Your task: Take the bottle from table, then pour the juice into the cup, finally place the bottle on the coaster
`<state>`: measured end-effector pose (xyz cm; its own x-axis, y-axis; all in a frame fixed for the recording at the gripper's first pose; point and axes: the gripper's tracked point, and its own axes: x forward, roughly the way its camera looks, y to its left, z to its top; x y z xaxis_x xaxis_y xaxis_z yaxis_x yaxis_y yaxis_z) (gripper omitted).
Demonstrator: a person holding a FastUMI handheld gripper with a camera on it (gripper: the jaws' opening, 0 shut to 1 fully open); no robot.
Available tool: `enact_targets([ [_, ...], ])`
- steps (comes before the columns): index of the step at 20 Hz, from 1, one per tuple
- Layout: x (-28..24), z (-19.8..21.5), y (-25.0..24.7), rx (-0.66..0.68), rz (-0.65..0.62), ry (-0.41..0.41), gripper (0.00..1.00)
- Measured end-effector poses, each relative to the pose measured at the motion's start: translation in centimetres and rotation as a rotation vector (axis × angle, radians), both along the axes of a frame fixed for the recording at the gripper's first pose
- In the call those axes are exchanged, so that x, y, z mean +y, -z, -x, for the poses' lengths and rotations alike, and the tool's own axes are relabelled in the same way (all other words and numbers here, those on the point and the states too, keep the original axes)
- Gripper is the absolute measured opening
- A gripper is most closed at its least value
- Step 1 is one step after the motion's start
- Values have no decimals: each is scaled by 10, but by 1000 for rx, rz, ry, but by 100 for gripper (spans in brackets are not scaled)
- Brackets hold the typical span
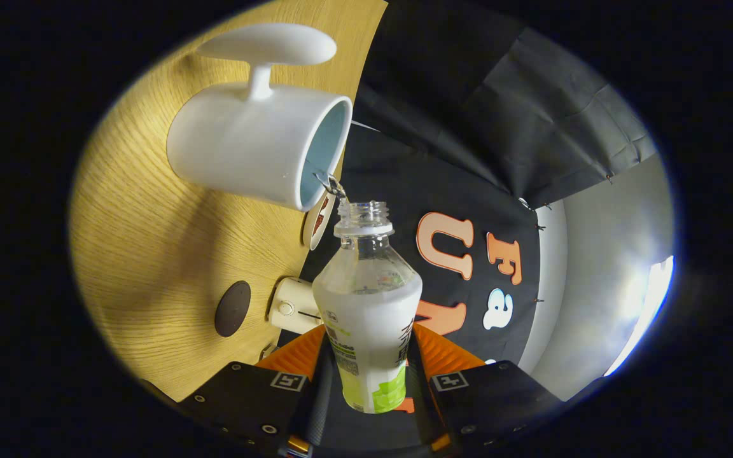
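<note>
- My jaws (371, 375) are closed on the bottle (367, 305), one finger pressing each side of its lower body; the grip looks firm and square.
- The bottle is tipped well over, cap off, its open neck right at the rim of the cup (258, 143).
- A thin stream of juice (335, 186) runs from the neck into the cup's mouth, so I judge the pour is the step in hand.
- The cup stands on the counter (150, 254), with a flat-topped handle on its side.
- Pale liquid fills most of the bottle; how much is in the cup I cannot tell.
- A dark round disc (233, 308) lies on the counter, apart from the cup, nearer my fingers. I take it for the coaster.
- A small white box (293, 305) sits at the counter's edge just beside that disc.
- Next move, as I judge it: roll the bottle back upright without slackening my hold, so the stream cuts off over the cup and not on the counter.
- Then carry it to the disc, set its base flat and centred there, and only then open up.
</note>
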<state>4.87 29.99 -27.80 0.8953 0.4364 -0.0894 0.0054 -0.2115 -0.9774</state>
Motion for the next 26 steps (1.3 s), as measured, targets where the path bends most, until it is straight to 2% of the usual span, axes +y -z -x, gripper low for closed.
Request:
enact_targets([
  [26, 7, 4, 4, -67, 173, -104, 57],
])
